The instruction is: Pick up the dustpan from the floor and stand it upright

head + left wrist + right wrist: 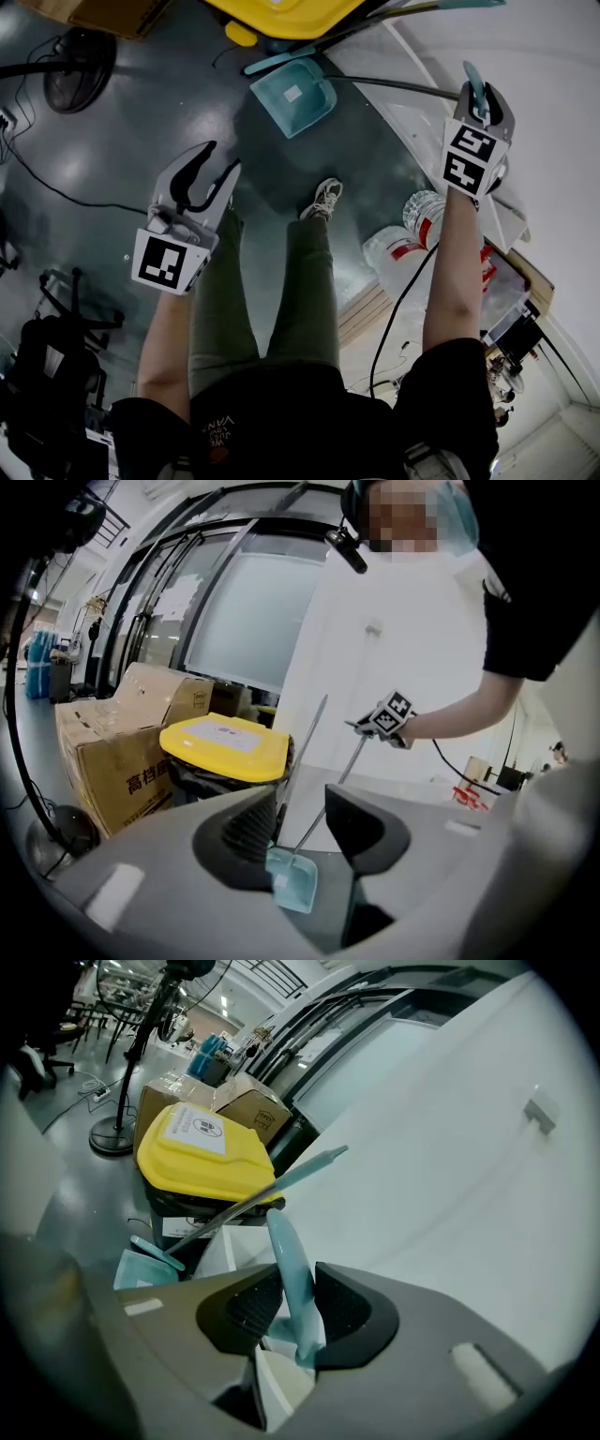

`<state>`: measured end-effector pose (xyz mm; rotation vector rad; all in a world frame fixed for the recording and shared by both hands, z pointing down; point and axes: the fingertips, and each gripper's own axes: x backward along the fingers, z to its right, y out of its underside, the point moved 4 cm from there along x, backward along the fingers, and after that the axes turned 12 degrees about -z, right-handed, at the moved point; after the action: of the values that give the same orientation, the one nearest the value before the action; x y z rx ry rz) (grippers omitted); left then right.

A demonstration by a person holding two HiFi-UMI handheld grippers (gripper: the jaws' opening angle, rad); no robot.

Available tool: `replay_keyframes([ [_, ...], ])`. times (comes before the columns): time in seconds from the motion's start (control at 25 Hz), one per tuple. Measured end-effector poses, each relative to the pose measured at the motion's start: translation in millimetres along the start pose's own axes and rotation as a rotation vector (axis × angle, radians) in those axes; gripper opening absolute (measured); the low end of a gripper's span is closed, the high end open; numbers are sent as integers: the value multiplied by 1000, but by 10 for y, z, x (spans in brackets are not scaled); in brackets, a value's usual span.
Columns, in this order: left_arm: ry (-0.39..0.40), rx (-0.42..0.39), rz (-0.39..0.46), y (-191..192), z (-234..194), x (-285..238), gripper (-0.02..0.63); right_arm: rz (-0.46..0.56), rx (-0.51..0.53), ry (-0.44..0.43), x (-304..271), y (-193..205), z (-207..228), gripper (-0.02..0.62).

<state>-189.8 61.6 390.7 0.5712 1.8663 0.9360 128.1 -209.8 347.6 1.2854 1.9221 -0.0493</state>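
Observation:
The teal dustpan (292, 94) rests with its pan on the grey floor beside a yellow-lidded bin (281, 14). Its long metal shaft (394, 84) runs right to my right gripper (478, 94). That gripper is shut on the teal dustpan handle (292, 1279), which stands up between its pads. The pan (136, 1274) shows low at the left of the right gripper view. My left gripper (211, 173) hangs open and empty over the floor, left of the person's leg. Between its spread jaws in the left gripper view, the pan (292, 878) shows far off.
A second teal-handled pole (309, 1162) leans on the bin (202, 1152). Cardboard boxes (122, 761) stand behind the bin. A fan base (80, 70) and cables lie at the left. A white wall (534, 84) is at the right, with plastic bottles (422, 216) below it. The person's shoe (323, 197) is near the pan.

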Motion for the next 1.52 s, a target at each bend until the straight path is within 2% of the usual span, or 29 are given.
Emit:
replay_keyframes([
  [0.36,29,-6,7,-136,145,-15,172,44,32,14,213,169,-178,112],
  [0.64,22,-29,30,-403,209,152,172,85,4,-97,553,200,-504,123],
  [1.16,80,-111,46,-947,533,249,172,52,-140,-365,840,239,-916,170],
  [1.28,90,-125,58,-1062,605,320,172,46,-180,-401,902,270,-934,175],
  [1.36,94,-130,68,-1138,643,377,172,45,-203,-417,951,294,-926,199],
  [1.52,99,-133,84,-1270,719,486,172,73,-236,-417,1223,185,-768,210],
])
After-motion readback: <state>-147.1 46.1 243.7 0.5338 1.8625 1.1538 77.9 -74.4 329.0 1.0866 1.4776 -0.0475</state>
